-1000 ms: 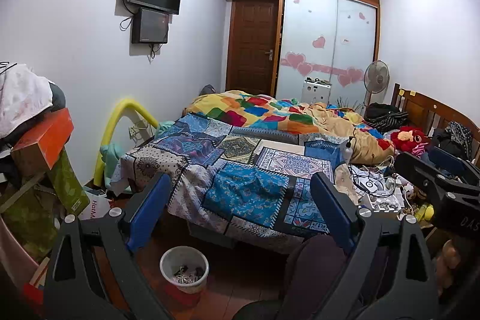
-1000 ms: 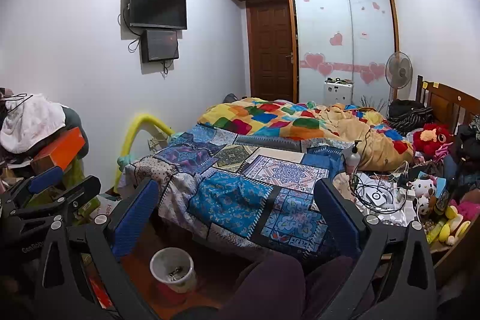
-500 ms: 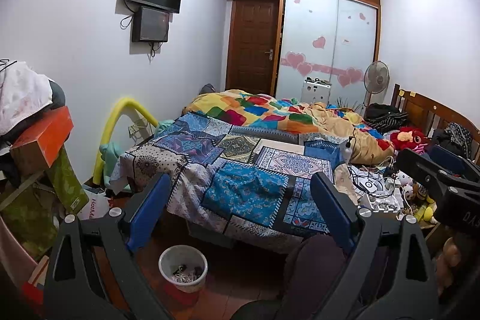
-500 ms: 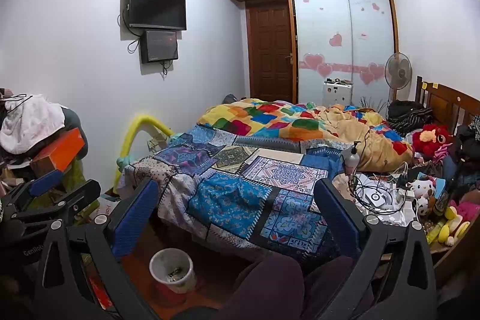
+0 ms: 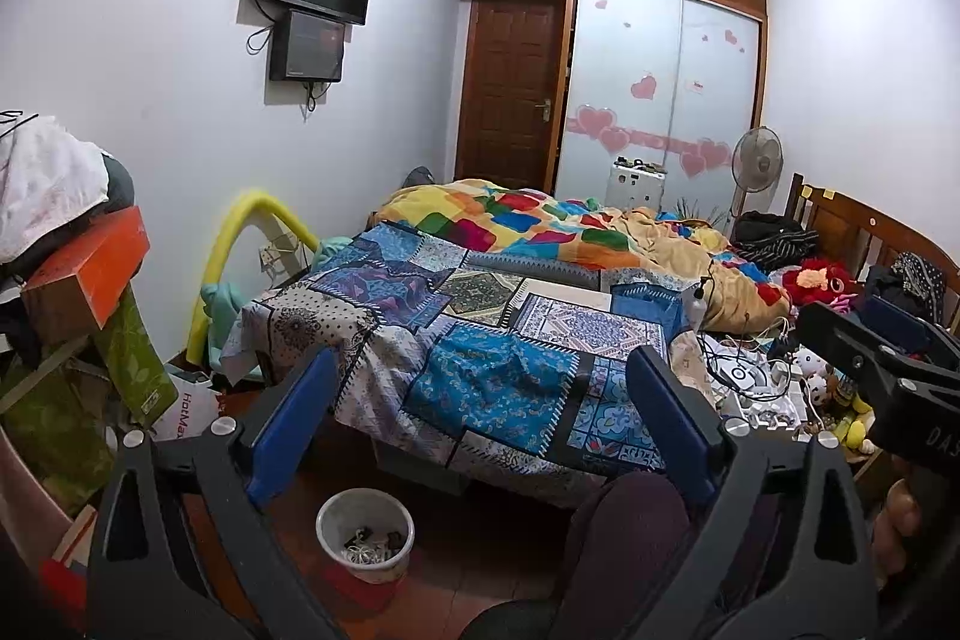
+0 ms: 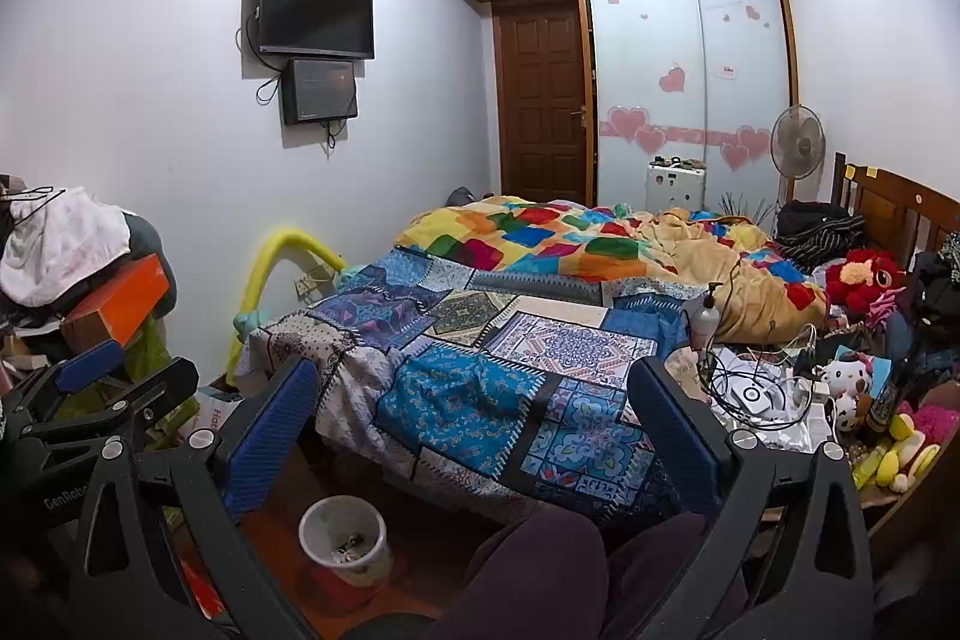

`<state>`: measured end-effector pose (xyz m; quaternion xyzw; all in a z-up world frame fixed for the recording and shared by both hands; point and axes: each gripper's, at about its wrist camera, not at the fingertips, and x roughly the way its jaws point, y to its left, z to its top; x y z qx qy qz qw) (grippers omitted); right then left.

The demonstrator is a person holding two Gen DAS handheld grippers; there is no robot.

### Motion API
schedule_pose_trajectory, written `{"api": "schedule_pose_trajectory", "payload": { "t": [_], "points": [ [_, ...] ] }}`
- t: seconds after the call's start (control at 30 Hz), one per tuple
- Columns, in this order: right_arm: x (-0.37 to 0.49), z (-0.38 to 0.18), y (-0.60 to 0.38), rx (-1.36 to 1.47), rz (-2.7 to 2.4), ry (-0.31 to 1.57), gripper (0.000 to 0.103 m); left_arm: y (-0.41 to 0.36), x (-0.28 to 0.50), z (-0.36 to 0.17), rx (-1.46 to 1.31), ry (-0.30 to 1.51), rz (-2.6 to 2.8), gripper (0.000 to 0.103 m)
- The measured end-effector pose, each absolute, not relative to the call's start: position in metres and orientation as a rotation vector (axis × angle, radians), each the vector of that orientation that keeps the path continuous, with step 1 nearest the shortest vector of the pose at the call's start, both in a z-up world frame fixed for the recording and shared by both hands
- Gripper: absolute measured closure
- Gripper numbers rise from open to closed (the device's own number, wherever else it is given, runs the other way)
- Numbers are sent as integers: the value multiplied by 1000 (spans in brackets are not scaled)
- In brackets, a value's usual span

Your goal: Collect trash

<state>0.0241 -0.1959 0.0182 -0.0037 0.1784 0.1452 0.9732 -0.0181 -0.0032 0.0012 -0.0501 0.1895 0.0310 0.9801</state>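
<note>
The white waste bin [image 5: 365, 535] stands on the floor at the foot of the bed [image 5: 498, 340], already holding small scraps I cannot identify. I judge it light, thin-walled plastic, prone to tip; the rim is where I would pinch it. No loose trash is clearly distinguishable yet. Left gripper [image 5: 480, 418] and right gripper [image 6: 468, 424] both spread wide, holding nothing. The right view alone shows the pump bottle [image 6: 705, 319] and Hello Kitty doll [image 6: 846, 376] clearly, beside the cable tangle [image 6: 756, 391]; the left view alone shows a printed white bag [image 5: 192, 403].
</note>
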Motion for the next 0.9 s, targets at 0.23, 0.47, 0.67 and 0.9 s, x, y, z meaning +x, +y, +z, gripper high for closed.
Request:
{"api": "schedule_pose_trajectory", "payload": {
  "t": [0.23, 0.47, 0.67, 0.9],
  "points": [
    [25, 18, -195, -8, 293, 360, 0, -2, -18, 1, -103, 379, 60, 4],
    [25, 19, -196, -8, 293, 360, 0, -8, -21, 0, -94, 364, 61, 4],
    [25, 19, -196, -9, 294, 359, 0, -10, -21, -1, -91, 362, 56, 4],
    [27, 20, -198, -3, 294, 368, 0, -12, -22, 1, -87, 355, 57, 4]
  ]
}}
